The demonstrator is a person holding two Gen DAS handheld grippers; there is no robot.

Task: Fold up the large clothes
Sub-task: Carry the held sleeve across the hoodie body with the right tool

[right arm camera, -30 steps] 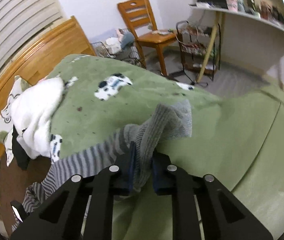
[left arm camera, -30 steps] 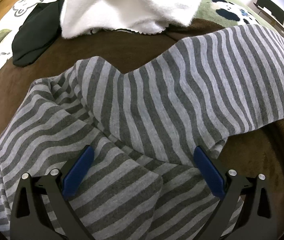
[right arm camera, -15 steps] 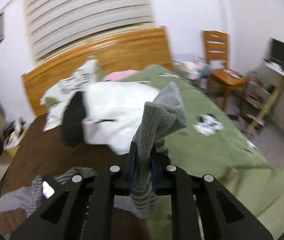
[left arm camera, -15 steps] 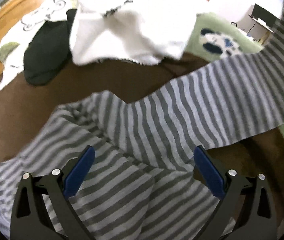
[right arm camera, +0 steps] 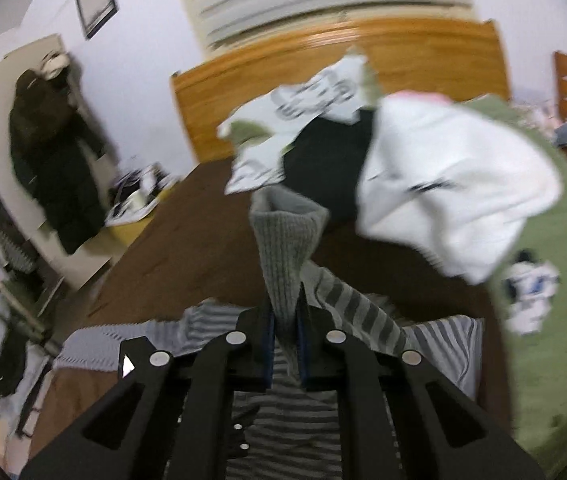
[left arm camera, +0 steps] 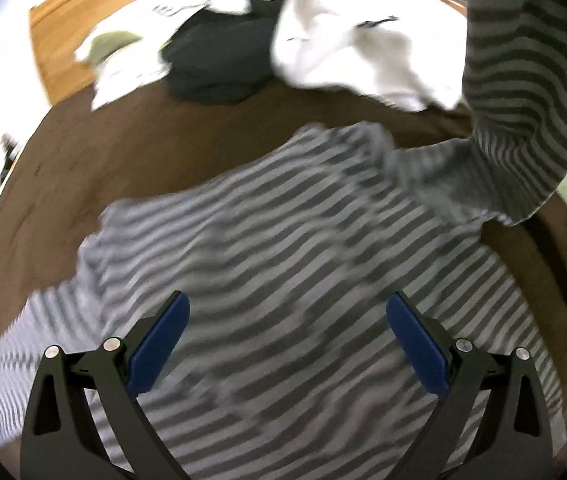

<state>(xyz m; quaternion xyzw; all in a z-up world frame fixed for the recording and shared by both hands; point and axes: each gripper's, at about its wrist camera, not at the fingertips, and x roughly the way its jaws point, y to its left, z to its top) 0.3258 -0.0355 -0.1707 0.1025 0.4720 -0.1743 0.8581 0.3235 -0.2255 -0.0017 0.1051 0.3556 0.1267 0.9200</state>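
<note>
Gripping: right tongs [right arm camera: 284, 334] clenched on the ribbed grey cuff [right arm camera: 285, 236] of the striped garment [left arm camera: 303, 248], sleeve lifted.
Left tongs [left arm camera: 287, 340]: released, jaws wide, nothing between them, above the garment's body.
Garment place: spread on the brown blanket [left arm camera: 155, 144], near side of the bed.
Far: white garment [right arm camera: 451, 184], black garment [right arm camera: 323, 160], wooden headboard [right arm camera: 415, 52].
Right: green cover [right arm camera: 555, 320].

You've got a white garment [right arm camera: 455, 184] heaped beside a black one [right arm camera: 323, 160] on the brown blanket [right arm camera: 187, 256] — wooden headboard [right arm camera: 403, 52] behind, green panda-print cover [right arm camera: 555, 320] alongside (dark coat [right arm camera: 51, 160] hanging on the wall).
</note>
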